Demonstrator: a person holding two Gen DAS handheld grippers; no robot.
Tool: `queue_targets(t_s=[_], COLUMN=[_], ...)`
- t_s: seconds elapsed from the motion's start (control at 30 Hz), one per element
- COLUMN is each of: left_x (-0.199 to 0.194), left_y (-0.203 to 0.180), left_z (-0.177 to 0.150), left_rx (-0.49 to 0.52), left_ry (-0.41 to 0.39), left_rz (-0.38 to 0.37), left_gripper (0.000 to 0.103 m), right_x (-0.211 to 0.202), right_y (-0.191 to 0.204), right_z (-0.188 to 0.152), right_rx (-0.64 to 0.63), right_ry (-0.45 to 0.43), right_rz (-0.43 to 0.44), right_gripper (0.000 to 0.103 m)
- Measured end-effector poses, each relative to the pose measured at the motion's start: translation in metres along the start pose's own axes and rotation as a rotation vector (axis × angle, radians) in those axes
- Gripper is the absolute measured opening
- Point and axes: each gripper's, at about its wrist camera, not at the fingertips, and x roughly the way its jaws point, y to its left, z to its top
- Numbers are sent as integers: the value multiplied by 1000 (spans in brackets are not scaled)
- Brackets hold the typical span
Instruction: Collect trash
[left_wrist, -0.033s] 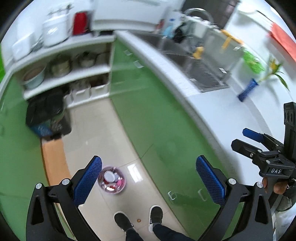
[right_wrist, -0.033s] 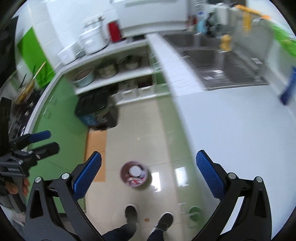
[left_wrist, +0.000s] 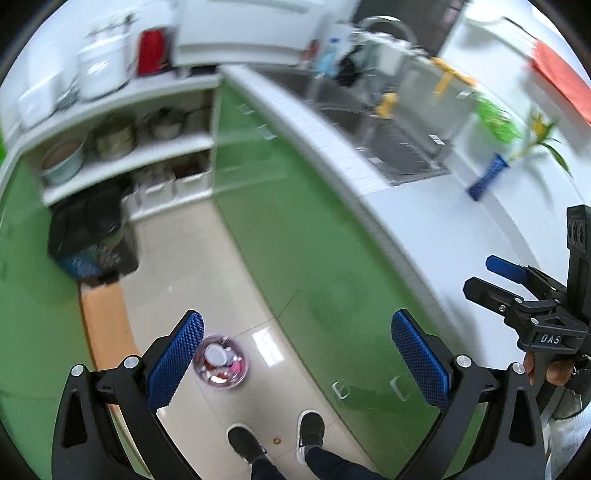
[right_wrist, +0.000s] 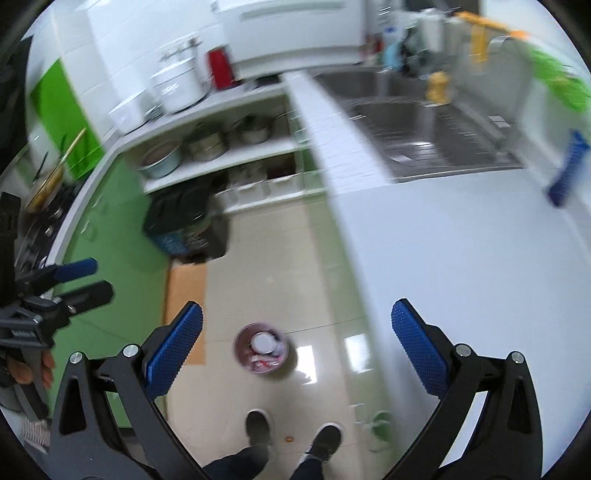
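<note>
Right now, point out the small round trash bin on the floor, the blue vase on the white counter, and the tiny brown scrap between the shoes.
Small round trash bin (right_wrist: 263, 349): right wrist view, contents.
Blue vase (left_wrist: 487, 177): left wrist view, body.
Tiny brown scrap (left_wrist: 275, 440): left wrist view, centre.

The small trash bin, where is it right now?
The small trash bin stands on the floor tiles just ahead of the person's shoes, between the orange mat and the green cabinet fronts.

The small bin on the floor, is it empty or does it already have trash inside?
Not empty. The bin stands upright on the floor tiles, and a white lid-like piece and pink and red scraps show inside it.
</note>
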Motion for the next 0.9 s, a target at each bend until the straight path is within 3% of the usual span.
queue_targets(t_s=[0.17,0.43,0.73,0.9], left_x=[0,-4,-7,-5], left_y=[-62,-149,-223,-248], left_z=[23,41,45,47], left_rx=[133,326,493,553], left_ry=[-13,-21,-11,-10], left_rz=[-75,-181,-284,-293], left_gripper=[97,97,97,97], right_x=[-61,-121,-169,-184], right_y=[-63,-128,-156,-165], right_z=[-15,-38,-58,-65], right_rx=[96,210,252,263], right_ry=[-64,-131,-176,-199], right_rz=[-121,-263,-322,-326], right_gripper=[100,100,100,100])
